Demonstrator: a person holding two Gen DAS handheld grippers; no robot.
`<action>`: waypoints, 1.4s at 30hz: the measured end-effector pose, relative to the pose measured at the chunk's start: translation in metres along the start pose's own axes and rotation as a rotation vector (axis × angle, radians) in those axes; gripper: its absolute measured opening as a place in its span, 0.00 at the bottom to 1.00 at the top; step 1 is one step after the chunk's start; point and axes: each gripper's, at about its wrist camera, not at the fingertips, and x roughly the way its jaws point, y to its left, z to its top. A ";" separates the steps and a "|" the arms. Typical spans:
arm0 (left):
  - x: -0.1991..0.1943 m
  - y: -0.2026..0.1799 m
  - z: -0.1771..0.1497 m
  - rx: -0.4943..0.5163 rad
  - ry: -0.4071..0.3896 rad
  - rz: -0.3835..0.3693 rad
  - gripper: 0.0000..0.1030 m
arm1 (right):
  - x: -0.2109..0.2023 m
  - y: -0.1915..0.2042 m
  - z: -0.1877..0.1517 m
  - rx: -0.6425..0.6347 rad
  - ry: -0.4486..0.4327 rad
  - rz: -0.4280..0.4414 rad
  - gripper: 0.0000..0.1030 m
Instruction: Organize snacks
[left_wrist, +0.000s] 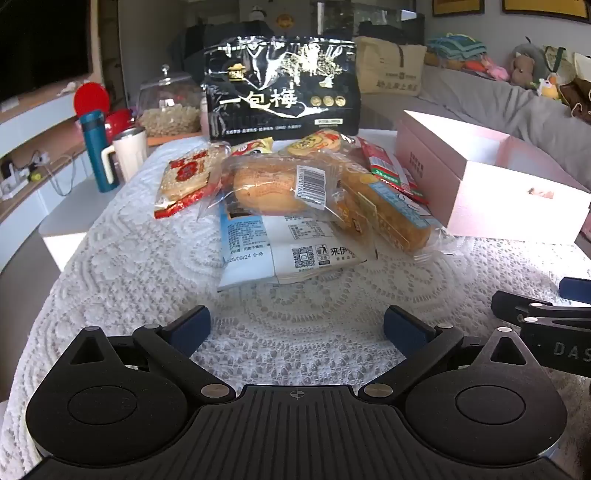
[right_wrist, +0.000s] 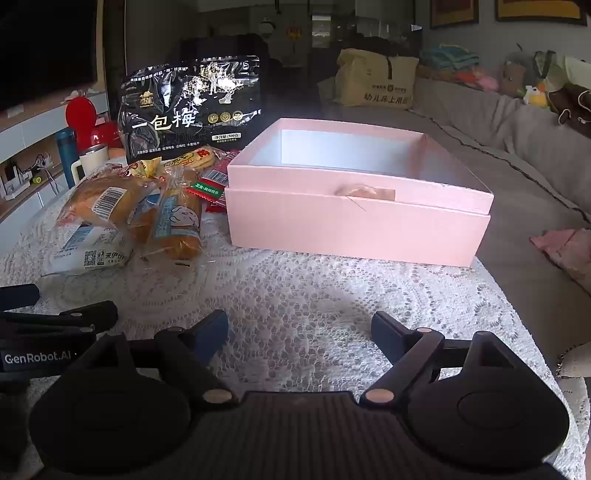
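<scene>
Hovering over the lace tablecloth (left_wrist: 129, 258), the left gripper (left_wrist: 295, 326) is spread wide and holds nothing, the snack pile (left_wrist: 291, 192) lying just ahead. From the right wrist, the right gripper (right_wrist: 299, 330) gapes equally wide, facing the open pink box (right_wrist: 354, 221), with the snacks touching the box's left side.

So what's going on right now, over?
Left gripper and right gripper both open, holding nothing. Snack pile untouched on the lace cloth; pink box open beside it. Path clear.
</scene>
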 end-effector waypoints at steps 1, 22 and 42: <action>0.000 0.000 0.000 0.000 0.002 0.000 1.00 | -0.001 0.000 0.001 0.004 0.001 0.005 0.83; 0.000 -0.001 0.000 -0.001 0.000 0.000 1.00 | -0.001 0.004 -0.002 0.021 0.002 0.011 0.84; 0.000 -0.001 0.000 -0.002 0.000 -0.001 1.00 | 0.000 0.004 -0.001 0.006 0.006 0.014 0.84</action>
